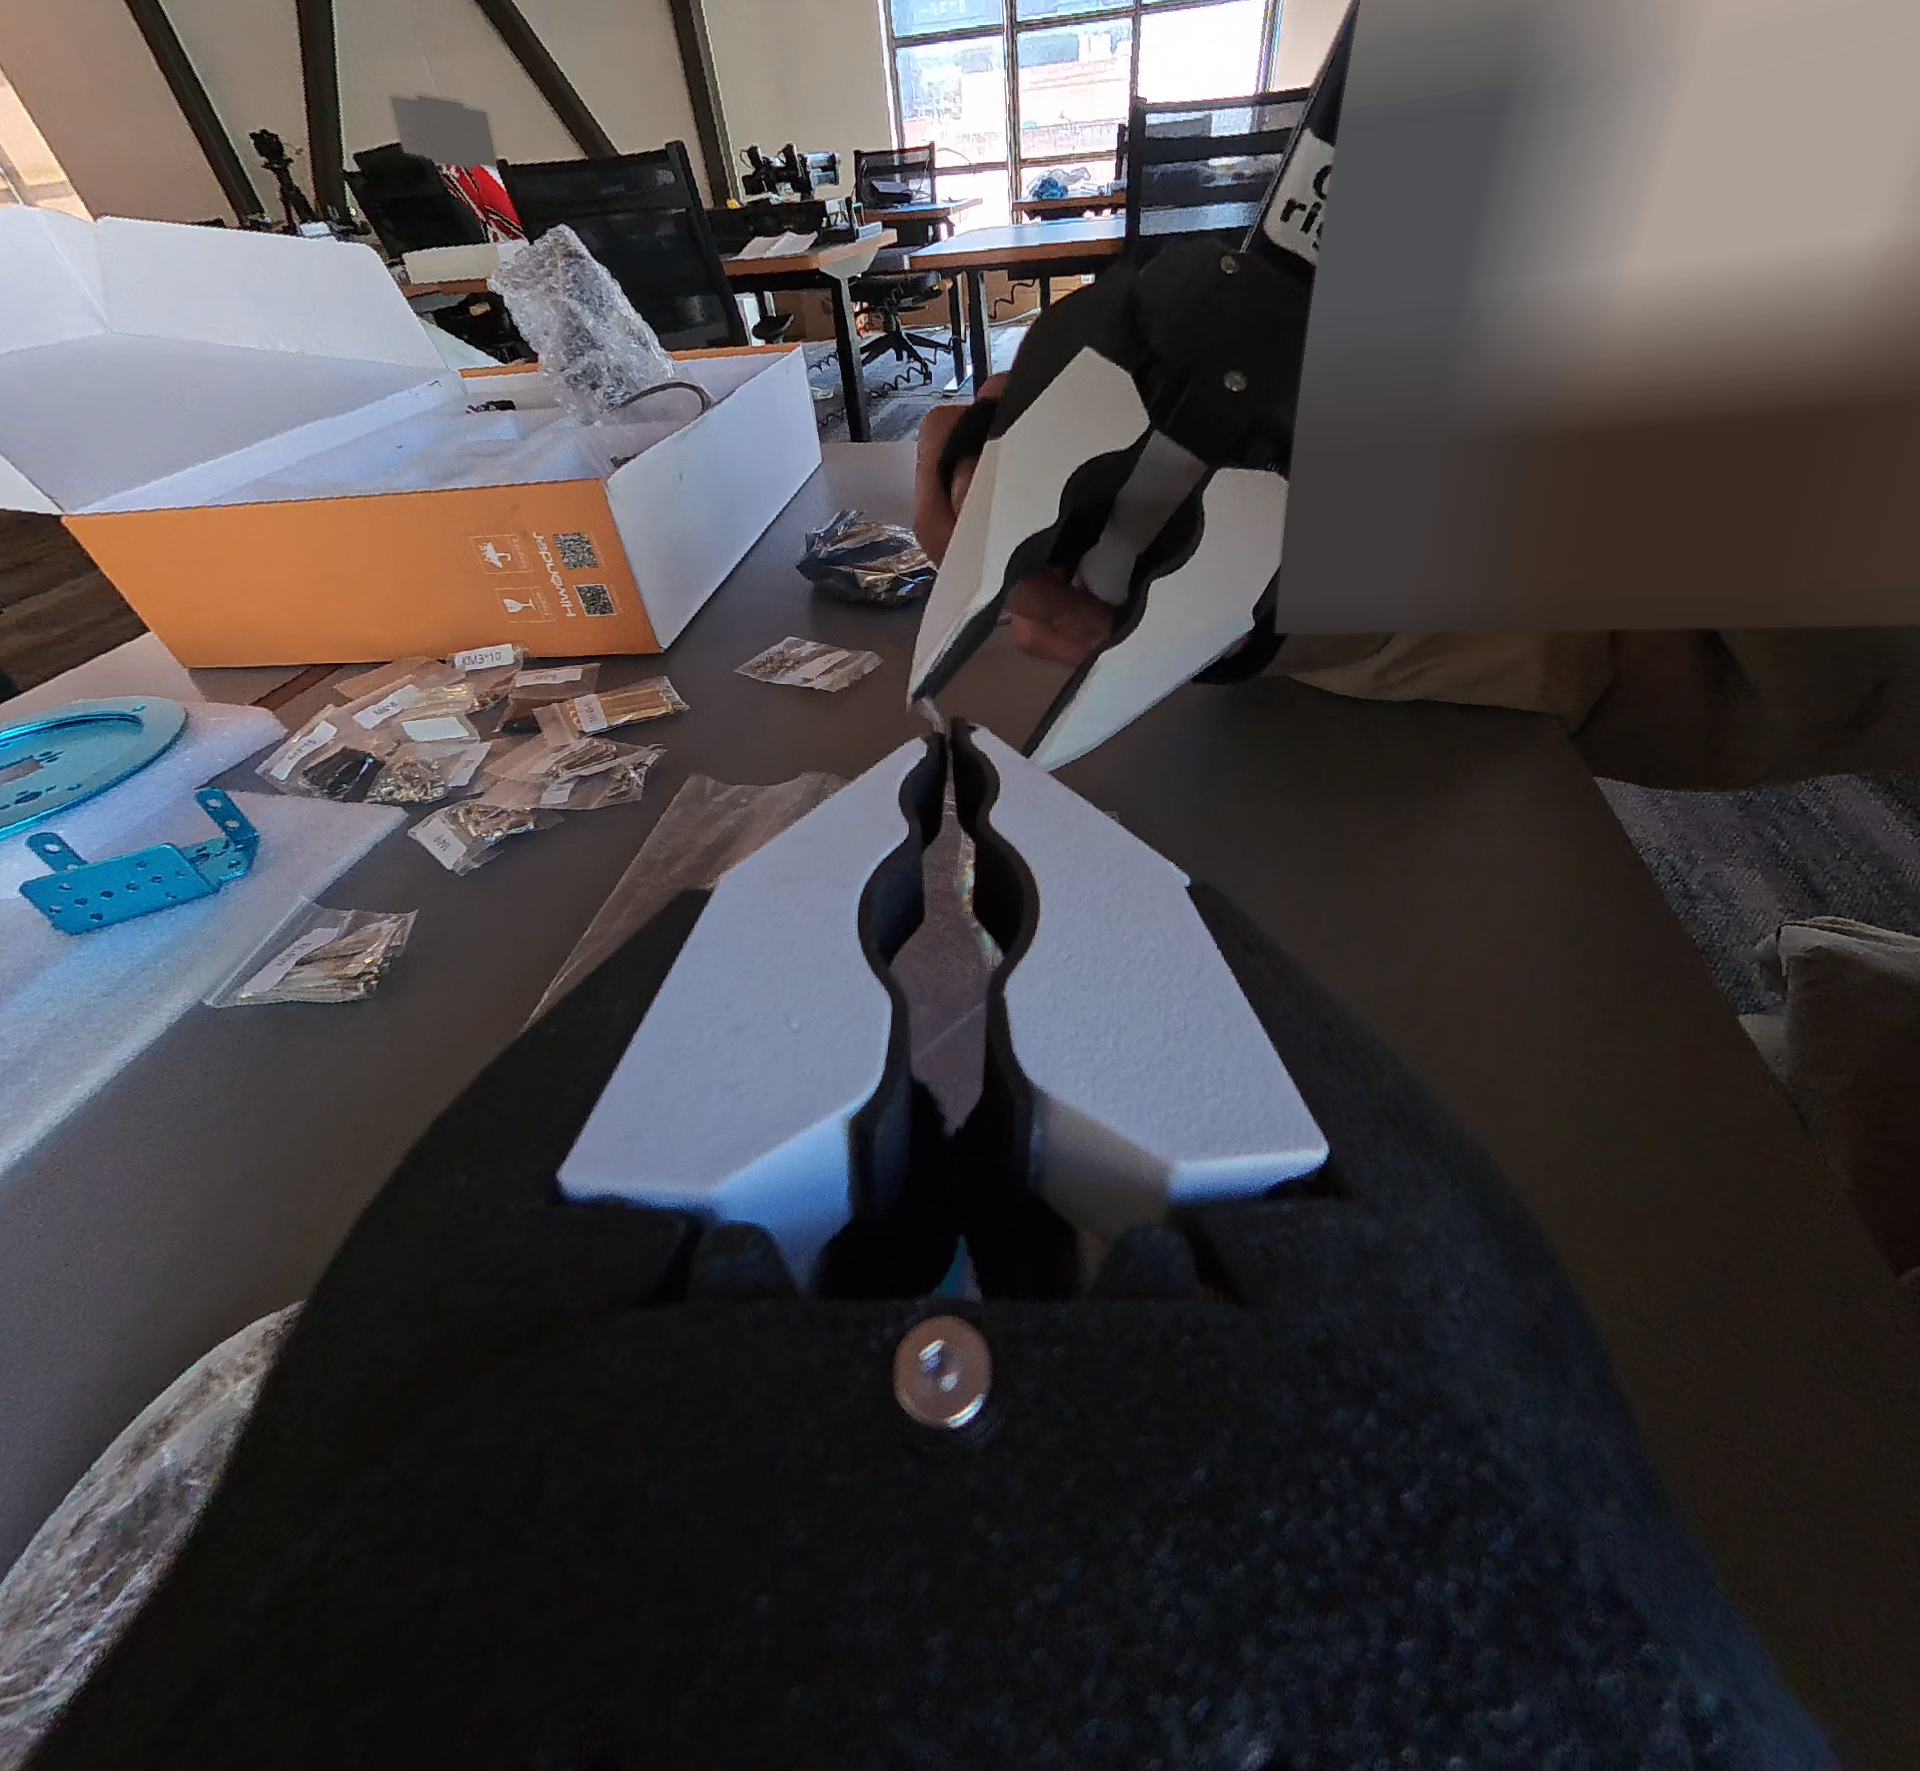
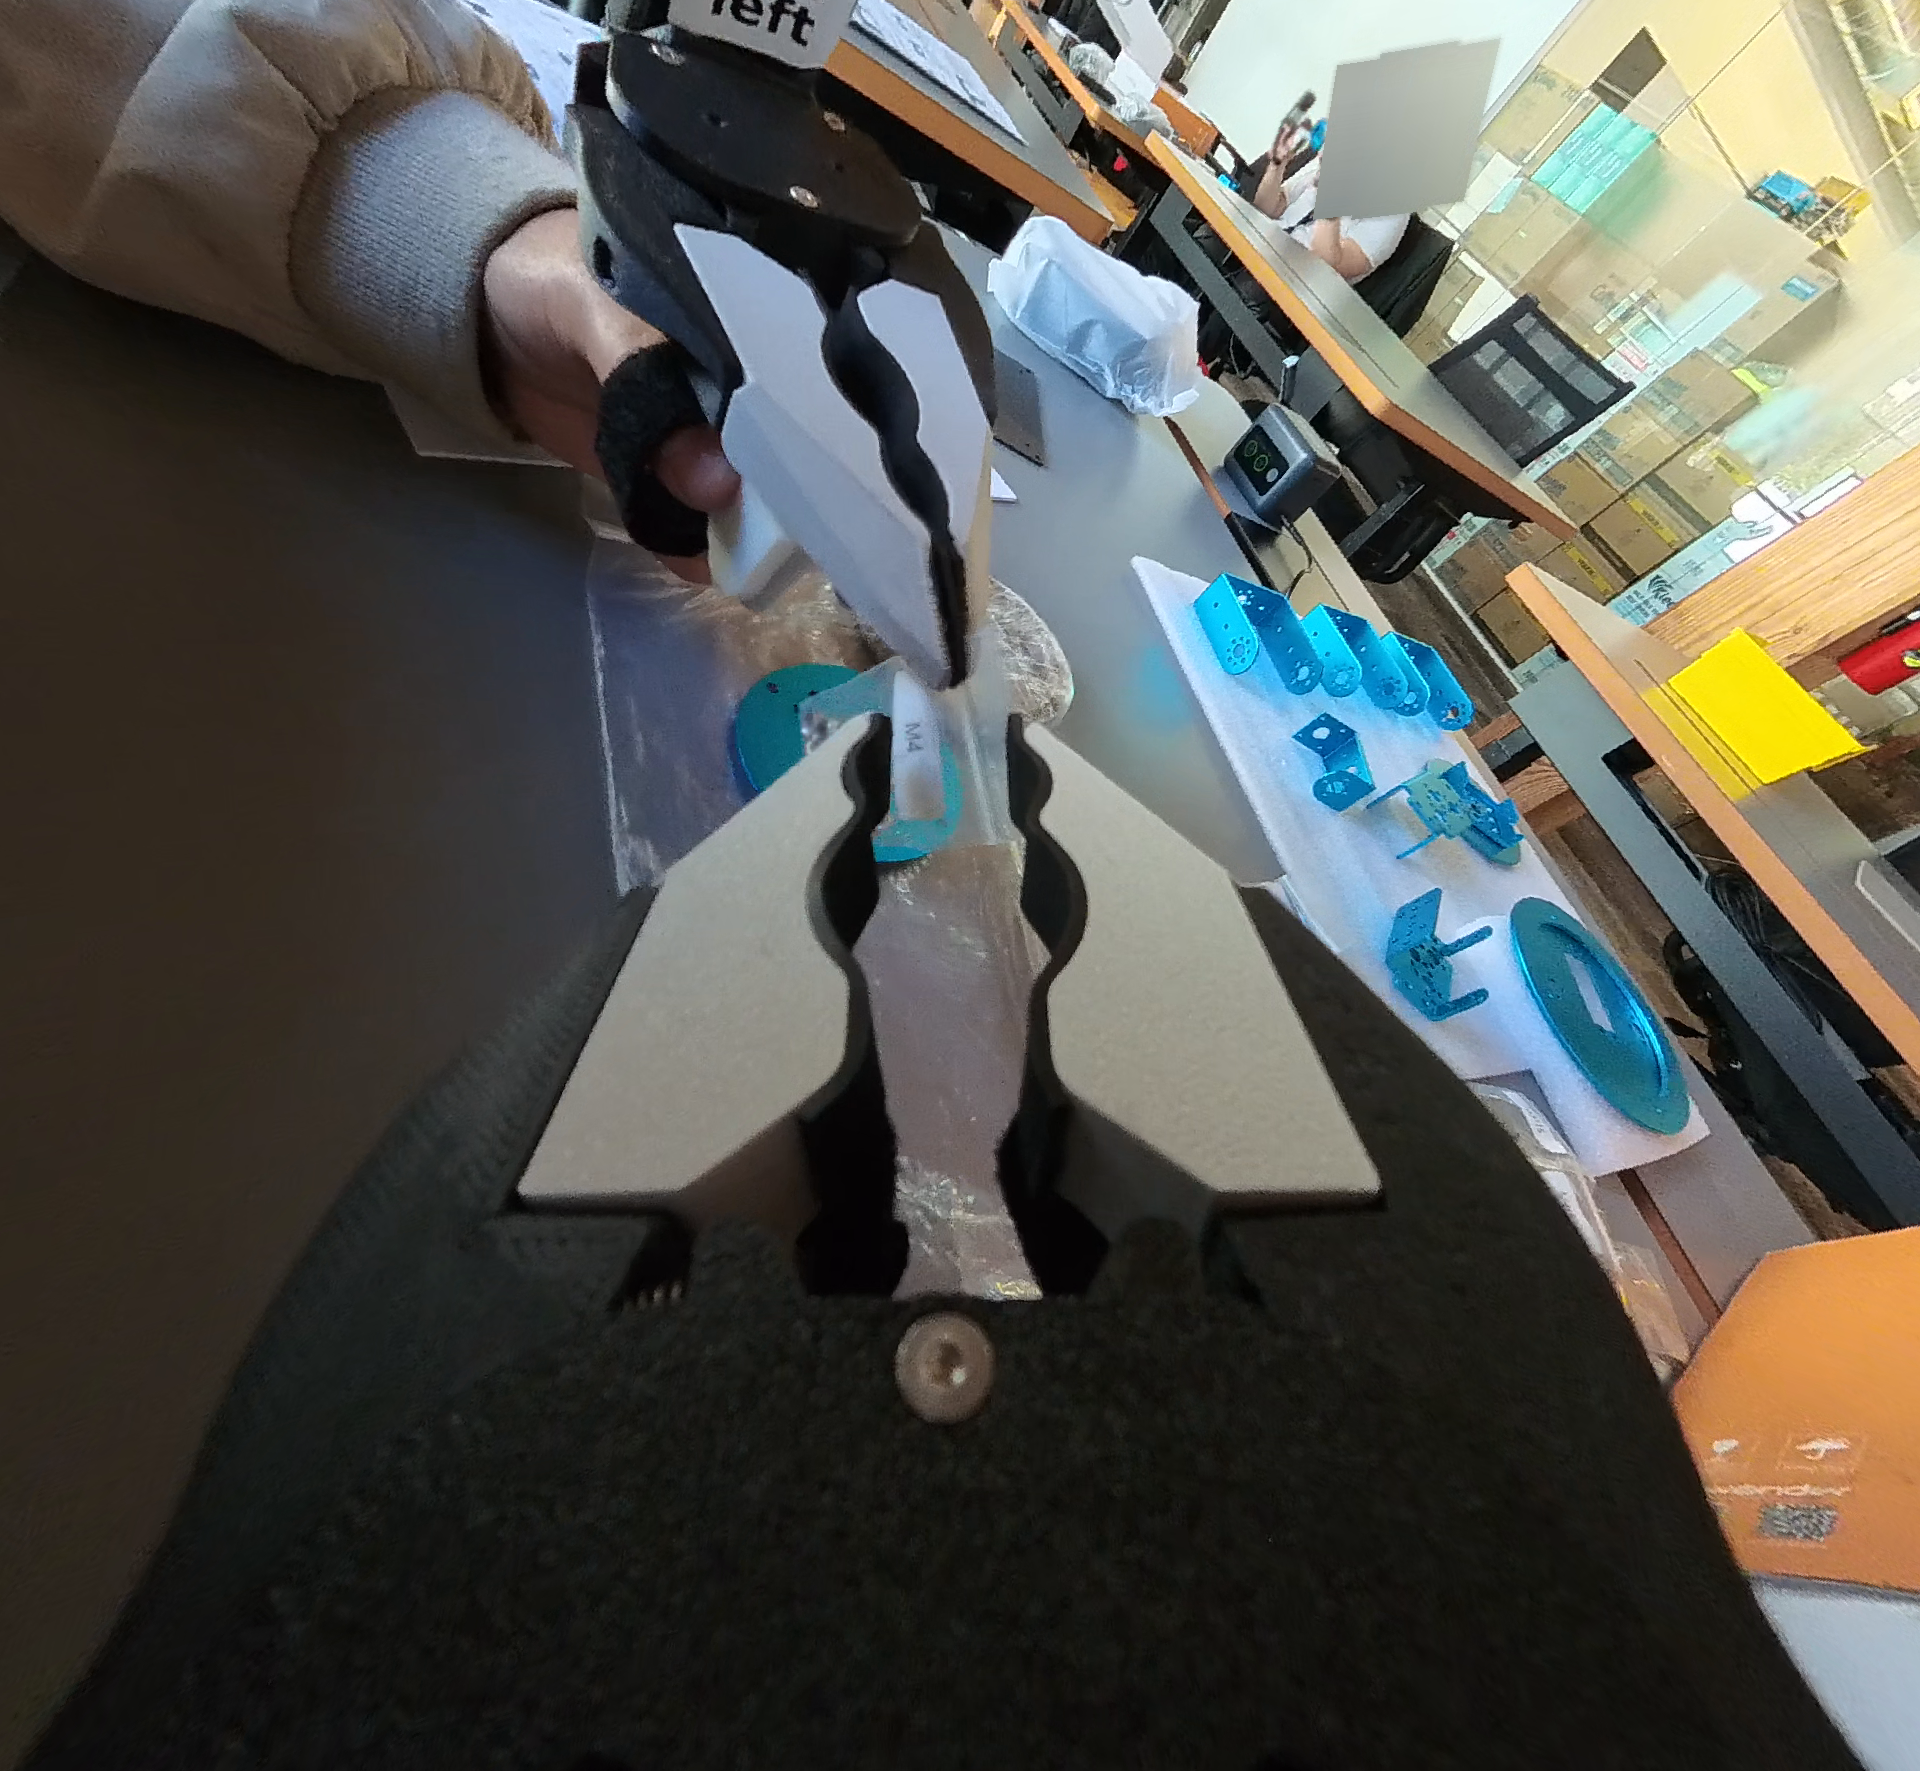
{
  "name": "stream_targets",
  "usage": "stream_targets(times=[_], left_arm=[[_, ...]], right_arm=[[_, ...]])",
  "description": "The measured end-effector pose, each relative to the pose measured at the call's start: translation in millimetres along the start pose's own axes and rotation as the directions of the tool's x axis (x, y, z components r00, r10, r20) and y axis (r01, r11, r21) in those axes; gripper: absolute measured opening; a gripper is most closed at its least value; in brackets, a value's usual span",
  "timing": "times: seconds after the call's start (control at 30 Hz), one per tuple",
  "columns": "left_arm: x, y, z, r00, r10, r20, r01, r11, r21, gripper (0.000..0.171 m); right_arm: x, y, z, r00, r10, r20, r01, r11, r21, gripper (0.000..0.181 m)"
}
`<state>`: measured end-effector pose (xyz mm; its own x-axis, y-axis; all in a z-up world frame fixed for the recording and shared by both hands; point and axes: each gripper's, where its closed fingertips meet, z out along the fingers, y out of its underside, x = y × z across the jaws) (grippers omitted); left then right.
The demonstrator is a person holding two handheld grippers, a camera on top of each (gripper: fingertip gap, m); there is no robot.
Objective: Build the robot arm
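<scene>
Two hand-held grippers: left hand-held gripper (image 1: 948,734) pinching a limp, light clear bag (image 2: 935,734) corner; right hand-held gripper (image 2: 940,734) spreading around it

Small bags (image 1: 436,765) lie on the table (image 1: 1299,890) before the open box (image 1: 416,568), brackets (image 1: 135,874) left.

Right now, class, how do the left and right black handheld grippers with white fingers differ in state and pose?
The left gripper is shut, pinching a small clear plastic bag with a white label at its tips; the right gripper is open, its fingers either side of that bag. In the right wrist view the left gripper points steeply down, meeting the right gripper tip to tip. Both have black bodies, white fingers and wavy black pads.
</scene>
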<state>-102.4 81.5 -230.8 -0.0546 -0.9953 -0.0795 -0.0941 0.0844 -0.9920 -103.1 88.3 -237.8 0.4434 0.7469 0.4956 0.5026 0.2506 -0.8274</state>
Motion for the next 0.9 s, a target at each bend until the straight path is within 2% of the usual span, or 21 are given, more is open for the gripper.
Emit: stream_targets(times=[0.1, 0.33, 0.5, 0.6, 0.67, 0.73, 0.9], left_arm=[[-0.3, 1.7, 0.5, 0.999, 0.03, 0.012, -0.03, 0.999, -0.014, 0.0], [3.2, 6.2, 2.7, 0.997, 0.077, 0.011, -0.077, 0.996, -0.043, 0.0], [5.5, 9.8, 4.2, 0.997, 0.071, -0.007, -0.072, 0.996, -0.058, 0.0], [9.2, 16.0, 5.3, 0.998, 0.023, -0.056, -0.028, 0.995, -0.092, 0.001], [6.1, 20.5, 4.6, 0.994, -0.066, -0.083, 0.055, 0.99, -0.126, 0.004], [1.1, 19.6, 3.4, 0.981, -0.166, -0.098, 0.153, 0.98, -0.125, 0.017], [0.5, 20.6, 3.3, 0.939, -0.314, -0.139, 0.295, 0.945, -0.141, 0.021]], right_arm=[[-0.7, 1.4, 0.0, 1.0, 0.001, 0.008, -0.001, 1.0, -0.009, 0.019], [-1.2, 4.2, -0.2, 1.0, -0.02, 0.009, 0.02, 0.999, -0.031, 0.0], [-3.0, 9.2, 2.1, 0.996, -0.084, -0.008, 0.083, 0.994, -0.077, 0.0], [-6.7, 13.0, 2.4, 0.983, -0.182, 0.008, 0.182, 0.975, -0.127, 0.0], [-6.7, 17.1, 4.4, 0.933, -0.359, 0.008, 0.355, 0.919, -0.174, 0.0], [-8.4, 18.3, 6.3, 0.843, -0.538, 0.011, 0.531, 0.828, -0.181, 0.0], [-8.9, 15.6, 7.8, 0.539, -0.841, -0.045, 0.815, 0.535, -0.224, 0.0]])
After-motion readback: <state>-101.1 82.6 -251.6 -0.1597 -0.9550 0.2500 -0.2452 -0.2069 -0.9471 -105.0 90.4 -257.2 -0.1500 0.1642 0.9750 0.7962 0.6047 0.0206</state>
